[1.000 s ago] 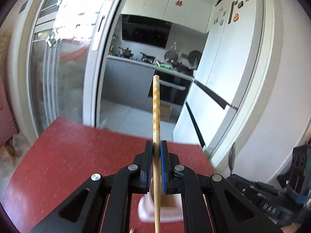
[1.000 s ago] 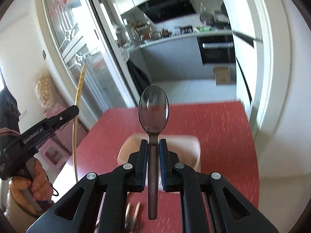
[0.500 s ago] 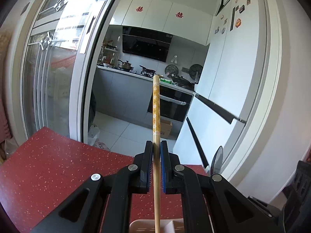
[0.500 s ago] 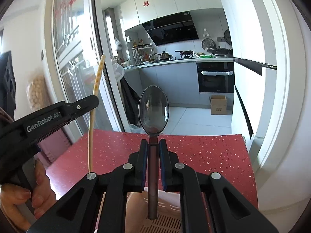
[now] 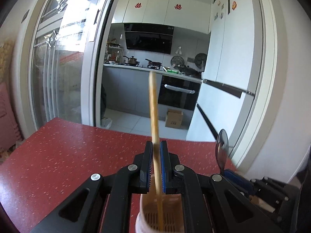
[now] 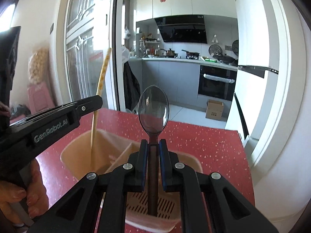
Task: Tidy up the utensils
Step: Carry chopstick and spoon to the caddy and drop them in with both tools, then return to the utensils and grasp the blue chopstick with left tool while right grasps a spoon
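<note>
My left gripper [image 5: 156,167] has its jaws slightly apart around a pale wooden chopstick [image 5: 153,112]. The chopstick stands upright and blurred, its lower end inside a beige slotted utensil holder [image 5: 171,219]. In the right wrist view the chopstick [image 6: 100,89] drops into the holder's left compartment [image 6: 81,151], beside the left gripper's body [image 6: 58,120]. My right gripper [image 6: 153,163] has its jaws slightly apart around a dark brown spoon [image 6: 153,106], bowl up, its handle end down on the slotted floor of the near compartment [image 6: 155,205]. The spoon [image 5: 222,147] also shows in the left wrist view.
The holder stands on a red speckled table [image 5: 58,155] whose far edge faces an open kitchen doorway. A white fridge [image 5: 229,77] and wall are to the right, a glass sliding door [image 5: 58,68] to the left. A hand [image 6: 23,192] holds the left gripper.
Both grippers came down over the holder. Both sets of jaws have eased open. The chopstick has slid down into the left compartment and the spoon's handle has sunk to the near compartment's floor.
</note>
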Action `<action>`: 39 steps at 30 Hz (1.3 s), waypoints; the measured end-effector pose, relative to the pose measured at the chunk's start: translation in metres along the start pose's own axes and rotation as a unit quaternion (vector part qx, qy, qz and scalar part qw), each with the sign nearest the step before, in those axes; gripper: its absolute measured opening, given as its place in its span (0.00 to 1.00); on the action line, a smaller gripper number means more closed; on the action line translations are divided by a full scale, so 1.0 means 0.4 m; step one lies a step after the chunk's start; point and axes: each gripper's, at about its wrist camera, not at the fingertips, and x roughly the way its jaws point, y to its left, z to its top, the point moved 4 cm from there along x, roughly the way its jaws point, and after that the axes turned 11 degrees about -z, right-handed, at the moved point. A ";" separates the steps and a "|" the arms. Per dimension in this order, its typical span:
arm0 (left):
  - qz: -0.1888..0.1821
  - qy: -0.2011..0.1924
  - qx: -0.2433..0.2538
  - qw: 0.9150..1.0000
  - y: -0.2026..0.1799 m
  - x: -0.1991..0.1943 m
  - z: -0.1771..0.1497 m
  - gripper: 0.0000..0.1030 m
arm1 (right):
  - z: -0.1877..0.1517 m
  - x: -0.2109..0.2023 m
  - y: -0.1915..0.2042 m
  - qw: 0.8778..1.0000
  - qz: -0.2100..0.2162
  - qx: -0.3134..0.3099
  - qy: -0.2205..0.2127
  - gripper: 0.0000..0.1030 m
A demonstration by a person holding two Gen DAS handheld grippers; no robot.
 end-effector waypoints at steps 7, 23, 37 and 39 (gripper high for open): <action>0.018 0.025 0.025 0.999 0.003 -0.035 -0.008 0.36 | -0.016 0.003 0.003 1.000 0.006 -0.007 0.030 0.17; 0.035 0.104 0.006 0.994 0.072 -0.258 -0.089 0.37 | -0.024 -0.170 -0.017 0.993 0.037 0.065 0.088 0.78; 0.069 0.211 -0.030 0.975 0.176 -0.407 -0.336 1.00 | -0.340 -0.274 0.032 0.950 0.072 0.130 0.276 0.83; 0.072 0.204 -0.021 0.976 0.176 -0.427 -0.352 1.00 | -0.361 -0.283 0.046 0.947 0.066 0.118 0.290 0.83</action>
